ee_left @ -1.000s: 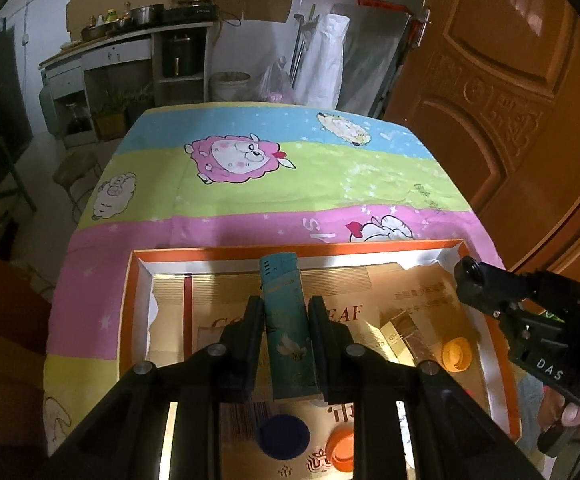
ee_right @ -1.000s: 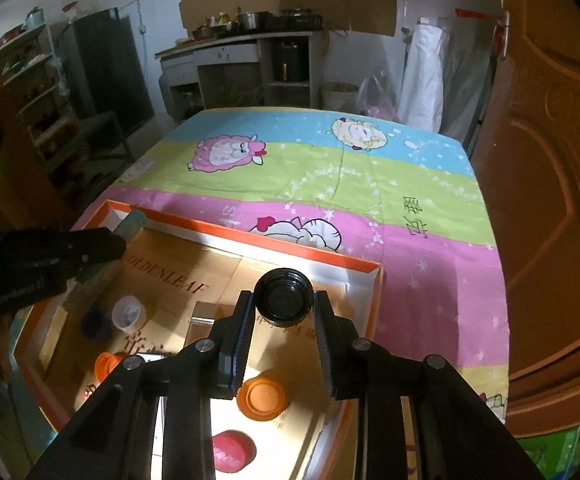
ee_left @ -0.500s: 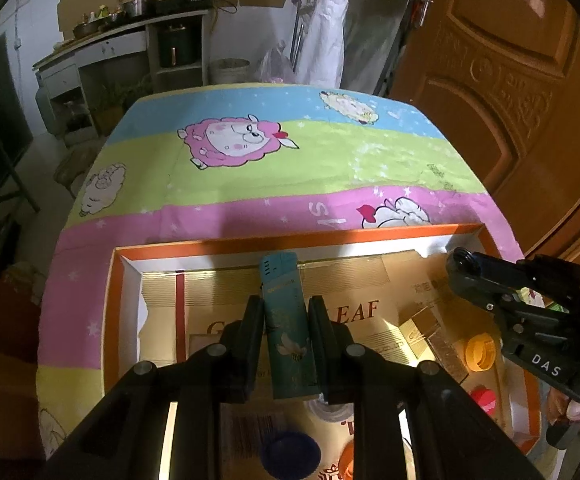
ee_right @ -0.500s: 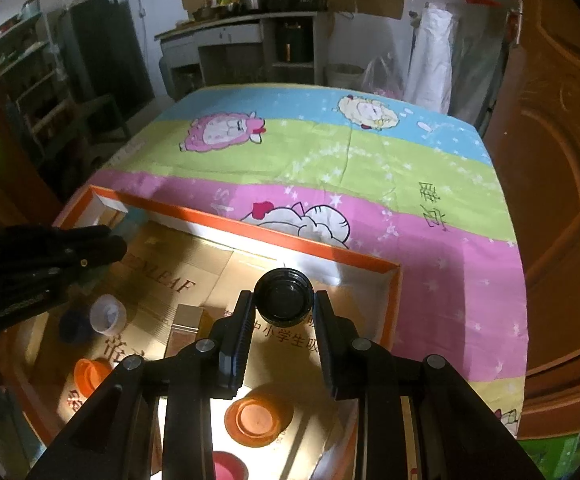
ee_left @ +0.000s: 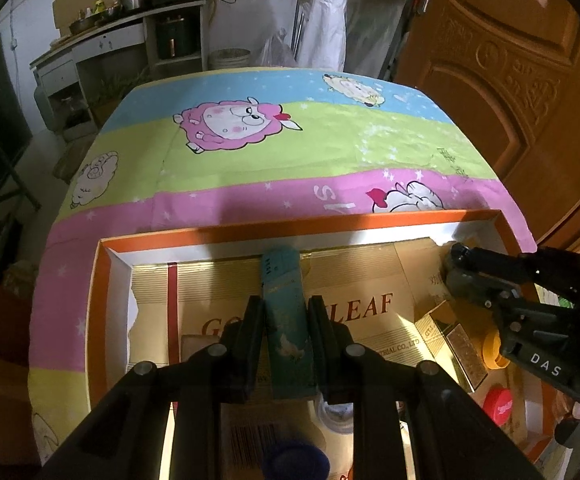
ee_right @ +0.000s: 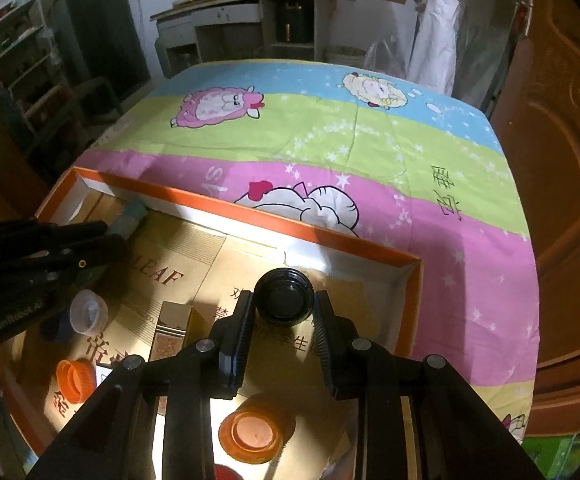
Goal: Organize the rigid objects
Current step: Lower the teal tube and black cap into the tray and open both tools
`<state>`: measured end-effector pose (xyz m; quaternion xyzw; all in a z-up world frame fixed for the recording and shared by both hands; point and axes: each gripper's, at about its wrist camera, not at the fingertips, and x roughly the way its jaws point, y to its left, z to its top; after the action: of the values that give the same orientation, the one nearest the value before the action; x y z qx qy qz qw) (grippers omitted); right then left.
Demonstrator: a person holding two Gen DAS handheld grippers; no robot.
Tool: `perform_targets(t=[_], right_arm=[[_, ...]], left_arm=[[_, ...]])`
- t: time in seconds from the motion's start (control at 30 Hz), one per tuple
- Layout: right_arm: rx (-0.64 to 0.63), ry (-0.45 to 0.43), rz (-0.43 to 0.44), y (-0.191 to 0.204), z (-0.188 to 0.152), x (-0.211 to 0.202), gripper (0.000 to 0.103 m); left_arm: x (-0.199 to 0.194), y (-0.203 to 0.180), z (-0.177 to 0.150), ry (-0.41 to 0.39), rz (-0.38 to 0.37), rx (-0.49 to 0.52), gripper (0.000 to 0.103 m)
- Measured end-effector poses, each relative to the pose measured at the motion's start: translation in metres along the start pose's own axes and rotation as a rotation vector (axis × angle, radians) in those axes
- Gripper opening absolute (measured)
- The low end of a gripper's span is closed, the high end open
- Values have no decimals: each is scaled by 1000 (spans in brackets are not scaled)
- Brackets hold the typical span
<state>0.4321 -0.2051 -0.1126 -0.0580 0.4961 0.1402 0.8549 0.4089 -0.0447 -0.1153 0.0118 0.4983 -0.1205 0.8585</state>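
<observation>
On the box floor, gold card reads "LEAF".

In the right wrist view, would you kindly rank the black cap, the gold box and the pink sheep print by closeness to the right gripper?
1. The black cap, clamped between the right gripper fingers.
2. The gold box, lying in the orange tray, to the gripper's left.
3. The pink sheep print, far ahead on the tablecloth, beyond the tray.

Both grippers have carried the teal lighter and black cap toward the tray's far wall.
</observation>
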Motion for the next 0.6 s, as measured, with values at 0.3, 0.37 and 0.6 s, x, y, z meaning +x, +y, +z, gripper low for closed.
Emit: perform_targets(t=[0.3, 0.37, 0.6], right_arm=[[-19, 15, -12, 2, 1, 4, 32], [-18, 14, -11, 2, 1, 4, 34], [-15, 3, -9, 3, 1, 2, 42]], left_arm=[[1, 4, 0, 4, -12, -13, 26], [0, 5, -1, 1, -7, -14, 36], [-6, 5, -1, -25, -7, -19, 49]])
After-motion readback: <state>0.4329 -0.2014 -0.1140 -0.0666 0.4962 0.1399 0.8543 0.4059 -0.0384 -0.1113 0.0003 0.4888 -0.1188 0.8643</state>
